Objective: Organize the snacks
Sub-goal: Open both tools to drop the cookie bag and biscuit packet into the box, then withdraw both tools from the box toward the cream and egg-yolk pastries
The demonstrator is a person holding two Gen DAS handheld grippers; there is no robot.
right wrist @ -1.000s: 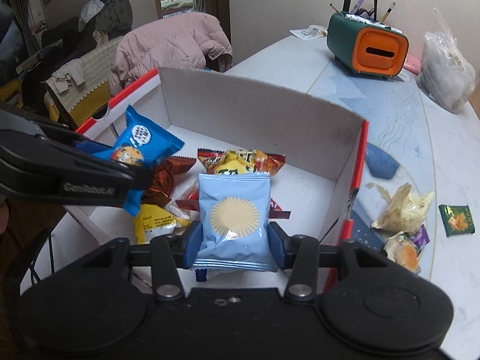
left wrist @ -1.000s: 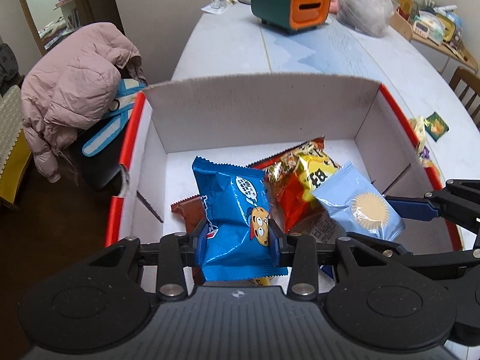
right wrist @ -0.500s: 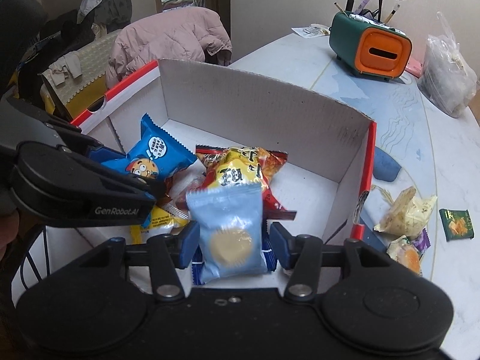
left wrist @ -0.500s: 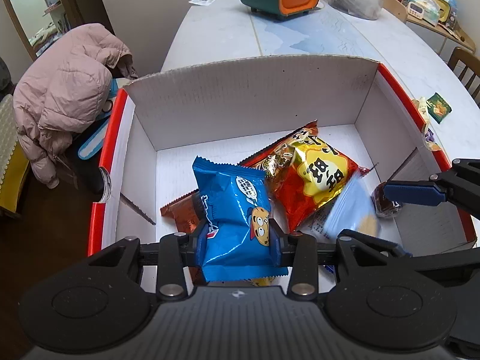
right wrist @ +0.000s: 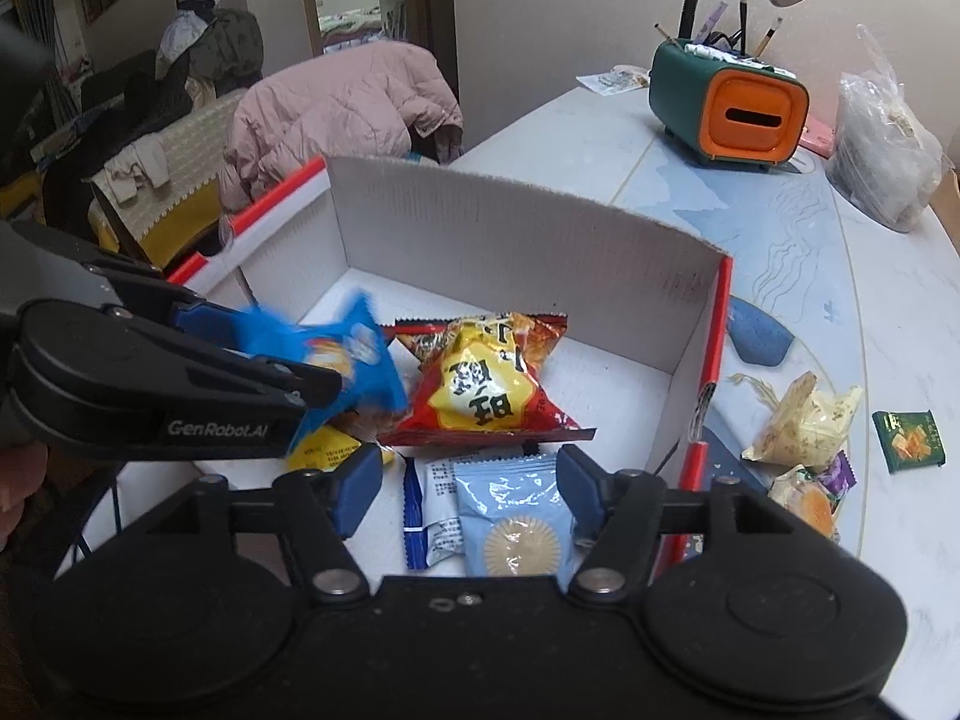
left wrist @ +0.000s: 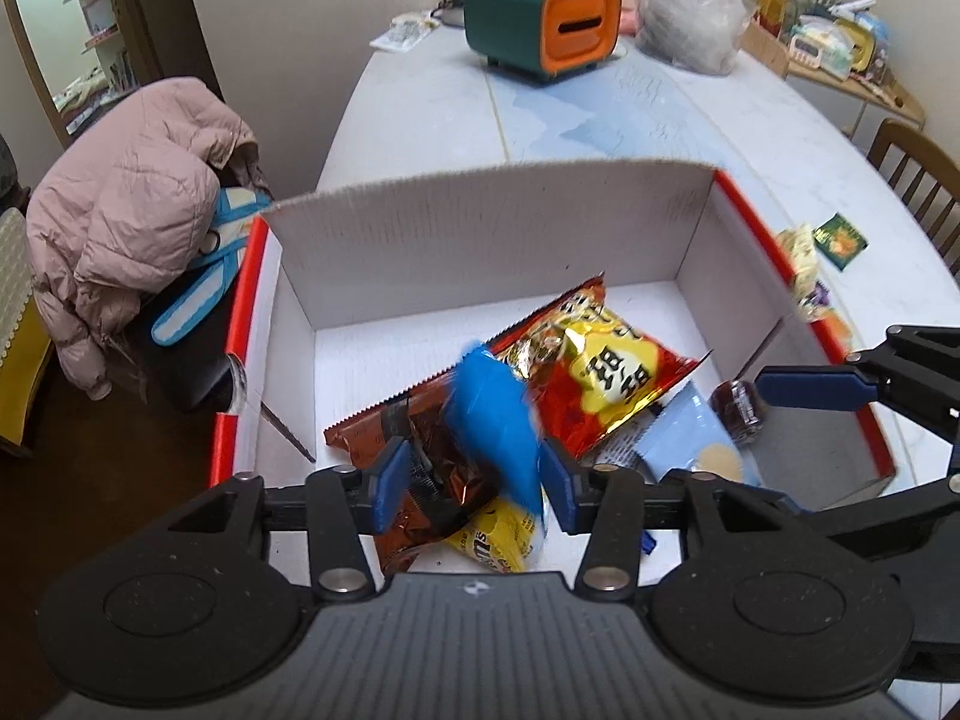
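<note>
Both jaws have just been opening: our left gripper [left wrist: 474, 483] lets a blurred, seemingly loose blue packet [left wrist: 498, 426] go at frame centre; our right gripper [right wrist: 471, 495] gapes over the pale-blue packet [right wrist: 516, 516].

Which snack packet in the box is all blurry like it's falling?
The bright blue packet, between the open left gripper fingers. Those jaws have just been opening. The red and yellow packet and pale blue packet look sharp and lie flat.

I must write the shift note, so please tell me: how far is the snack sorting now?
Done: several packets lie in the box, among them the red-yellow bag and the pale blue packet. In hand: nothing is gripped; both grippers' jaws have just been opening, and the blue packet is blurred, dropping from the left gripper. Left: the loose snacks on the table beside the box.
</note>
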